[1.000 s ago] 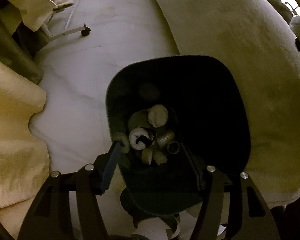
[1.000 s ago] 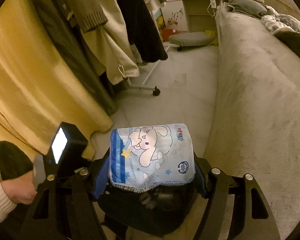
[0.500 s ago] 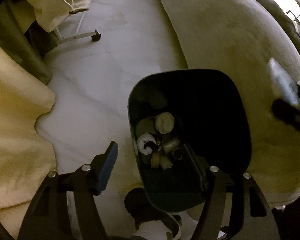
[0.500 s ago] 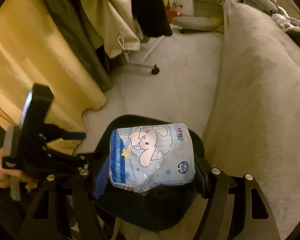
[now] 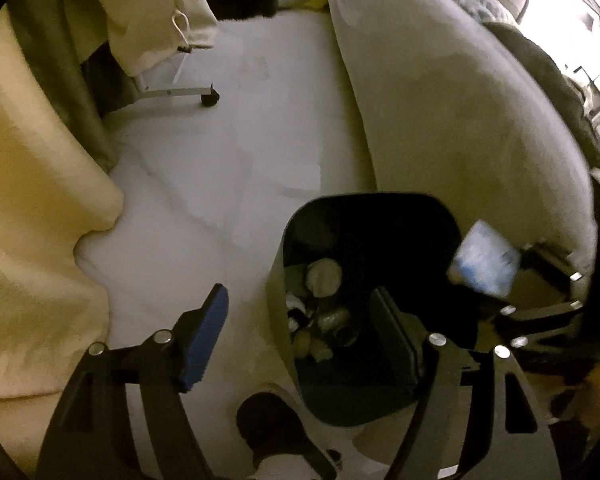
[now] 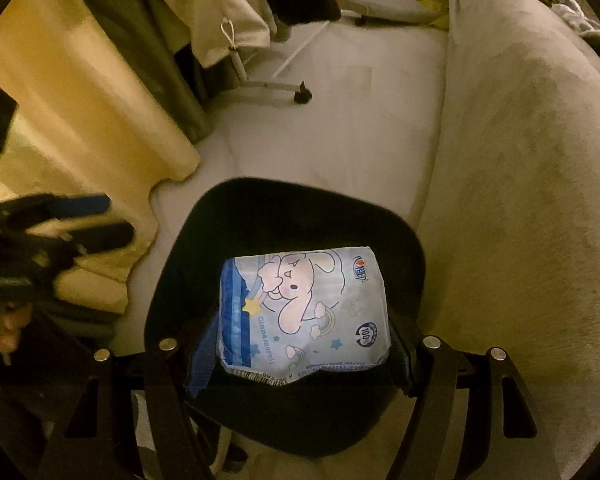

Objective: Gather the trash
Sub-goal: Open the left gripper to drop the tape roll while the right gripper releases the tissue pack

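Tissue pack over the bin

My right hand-held gripper clamps the tissue pack above the black bin (left hand-held gripper gapes wide).

The packet covers most of the bin opening in the right view, so the trash under it is hidden. From the left, the packet is just a blur, and the bin's trash is too dark and jumbled to identify. The left gripper is smeared too.
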Available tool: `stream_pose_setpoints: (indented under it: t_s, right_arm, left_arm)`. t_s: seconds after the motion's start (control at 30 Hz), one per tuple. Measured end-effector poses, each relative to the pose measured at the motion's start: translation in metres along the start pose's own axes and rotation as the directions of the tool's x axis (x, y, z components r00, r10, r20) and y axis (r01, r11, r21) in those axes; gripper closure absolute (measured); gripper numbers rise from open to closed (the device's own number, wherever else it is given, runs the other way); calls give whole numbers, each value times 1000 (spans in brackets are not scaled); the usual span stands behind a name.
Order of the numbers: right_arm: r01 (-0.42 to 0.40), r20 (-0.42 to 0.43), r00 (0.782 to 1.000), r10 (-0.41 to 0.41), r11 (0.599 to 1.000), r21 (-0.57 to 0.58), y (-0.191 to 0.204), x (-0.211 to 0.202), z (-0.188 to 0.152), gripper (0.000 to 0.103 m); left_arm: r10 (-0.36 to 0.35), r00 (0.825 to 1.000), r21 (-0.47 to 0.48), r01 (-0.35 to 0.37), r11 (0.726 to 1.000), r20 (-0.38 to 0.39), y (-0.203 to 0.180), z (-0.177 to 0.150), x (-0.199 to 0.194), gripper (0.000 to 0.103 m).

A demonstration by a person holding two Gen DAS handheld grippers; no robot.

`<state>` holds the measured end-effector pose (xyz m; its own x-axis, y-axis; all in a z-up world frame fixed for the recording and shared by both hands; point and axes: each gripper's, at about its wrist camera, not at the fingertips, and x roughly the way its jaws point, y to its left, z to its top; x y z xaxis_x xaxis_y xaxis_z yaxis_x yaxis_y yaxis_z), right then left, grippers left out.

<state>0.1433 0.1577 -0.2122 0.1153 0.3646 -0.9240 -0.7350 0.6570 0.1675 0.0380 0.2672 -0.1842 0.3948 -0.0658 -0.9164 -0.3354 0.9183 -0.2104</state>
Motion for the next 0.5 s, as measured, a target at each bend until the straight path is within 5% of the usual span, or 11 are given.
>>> stream_pose_setpoints:
  t_s: [0.3, 0.5]
  right_arm:
    - [29, -59, 998, -31, 999, -33, 3, 10, -12, 32]
    - [36, -70, 997, -39, 999, -40, 8, 8, -15, 23]
  left_arm:
    - [35, 994, 19, -38, 999, 104, -10, 1, -41, 28]
    - [27, 973, 22, -33, 999, 230, -16, 1, -86, 29]
